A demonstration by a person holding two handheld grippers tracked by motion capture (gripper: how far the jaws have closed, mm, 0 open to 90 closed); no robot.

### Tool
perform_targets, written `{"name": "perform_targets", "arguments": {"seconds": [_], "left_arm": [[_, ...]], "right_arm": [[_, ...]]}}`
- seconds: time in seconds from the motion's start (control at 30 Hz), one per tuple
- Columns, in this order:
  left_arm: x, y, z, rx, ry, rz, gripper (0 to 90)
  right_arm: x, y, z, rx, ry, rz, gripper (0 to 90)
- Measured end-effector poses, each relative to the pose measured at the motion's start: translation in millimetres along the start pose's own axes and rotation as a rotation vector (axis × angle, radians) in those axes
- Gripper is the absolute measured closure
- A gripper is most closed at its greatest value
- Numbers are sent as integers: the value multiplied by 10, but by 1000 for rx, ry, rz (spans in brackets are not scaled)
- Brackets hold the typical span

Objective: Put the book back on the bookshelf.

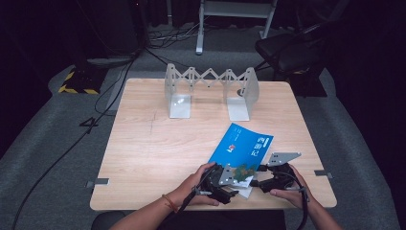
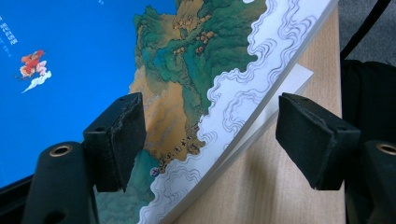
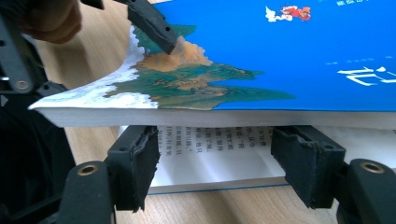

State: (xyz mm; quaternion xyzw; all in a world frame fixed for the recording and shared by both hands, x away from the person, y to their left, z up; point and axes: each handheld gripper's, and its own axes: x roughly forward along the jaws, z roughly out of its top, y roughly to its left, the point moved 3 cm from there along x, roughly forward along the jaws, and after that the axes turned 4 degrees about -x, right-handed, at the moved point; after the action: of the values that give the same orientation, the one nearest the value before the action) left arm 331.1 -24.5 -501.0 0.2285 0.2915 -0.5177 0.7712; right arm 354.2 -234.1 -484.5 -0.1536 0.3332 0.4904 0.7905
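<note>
Pale wooden table, square with rounded corners, its left half and middle bare, grey carpet on all sides; at its far edge stands a white metal expanding book rack with a scissor-lattice back. Thick paperback book, glossy blue cover with a green and ochre landscape and white clouds, lies at the near right, partly opened, a printed page exposed beneath. Left gripper, black padded jaws parted astride the book's lifted near corner without pressing it; right gripper, jaws spread at the page edges, nothing clamped.
</note>
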Motion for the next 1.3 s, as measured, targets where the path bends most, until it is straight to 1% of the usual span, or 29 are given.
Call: {"name": "perform_targets", "arguments": {"seconds": [0.1, 0.23, 0.27, 0.3, 0.33, 0.37, 0.4, 0.47, 0.5, 0.53, 0.6, 0.63, 0.67, 0.7, 0.77, 0.8, 0.83, 0.87, 0.9, 0.97, 1.03, 1.1, 1.17, 1.2, 1.23, 1.3], "left_arm": [[-1, 18, 1, -5, -9, -15, 250], [-16, 11, 7, -9, -22, -9, 248], [-16, 11, 7, -9, -22, -9, 249], [-28, 7, 11, -11, -25, -2, 249], [-41, 6, 19, 1, -30, 3, 253], [-49, 6, 20, 2, -29, 8, 260], [-55, 12, 25, 0, -38, 13, 269], [-70, 30, 25, -6, -42, 15, 303], [-74, 47, 24, -13, -47, 25, 323], [-80, 67, 22, -24, -50, 41, 354], [-89, 108, 19, -48, -67, 44, 380], [-97, 139, 17, -56, -70, 68, 423], [-108, 158, 15, -65, -75, 59, 476], [-124, 173, 12, -64, -86, 53, 494], [-176, 181, 15, -45, -106, 57, 579], [-216, 186, 23, -37, -114, 71, 609], [-243, 199, 30, -38, -127, 76, 639], [-282, 220, 37, -51, -145, 78, 667], [-316, 248, 44, -56, -161, 81, 708], [-371, 303, 56, -62, -179, 91, 772], [-381, 331, 50, -52, -169, 87, 795], [-372, 358, 21, -53, -158, 74, 799], [-372, 375, -4, -51, -146, 65, 800], [-375, 392, -22, -53, -143, 55, 800], [-380, 401, -35, -47, -137, 51, 799], [-400, 423, -62, -38, -132, 43, 798]], "right_arm": [[-8, 12, 7, -4, -8, -8, 327], [-27, 26, 64, -16, -32, -19, 326], [-38, 35, 106, -19, -42, -25, 326], [-38, 35, 106, -19, -42, -25, 326], [-47, 45, 148, -23, -52, -28, 326], [-54, 54, 196, -30, -55, -33, 325], [-55, 56, 224, -30, -59, -35, 325], [-51, 57, 302, -32, -71, -31, 325], [-46, 55, 338, -32, -76, -27, 325], [-43, 52, 374, -29, -82, -21, 325], [-38, 54, 445, -40, -91, -17, 326], [-32, 55, 477, -43, -99, -19, 327], [-20, 61, 509, -44, -104, -18, 327], [-8, 62, 530, -42, -109, -22, 327], [9, 56, 558, -47, -115, -35, 326], [9, 50, 559, -45, -119, -37, 327], [-1, 34, 549, -39, -128, -40, 327], [-13, 23, 540, -32, -138, -37, 327], [-31, 7, 524, -21, -151, -32, 327], [-60, -20, 482, -8, -158, -22, 327], [-75, -23, 438, -5, -163, -12, 335], [-87, -9, 408, -9, -167, -3, 335], [-118, 32, 400, -33, -176, 21, 342], [-148, 59, 401, -50, -186, 25, 347], [-192, 93, 409, -76, -199, 17, 347], [-257, 127, 432, -107, -217, 7, 347]]}}
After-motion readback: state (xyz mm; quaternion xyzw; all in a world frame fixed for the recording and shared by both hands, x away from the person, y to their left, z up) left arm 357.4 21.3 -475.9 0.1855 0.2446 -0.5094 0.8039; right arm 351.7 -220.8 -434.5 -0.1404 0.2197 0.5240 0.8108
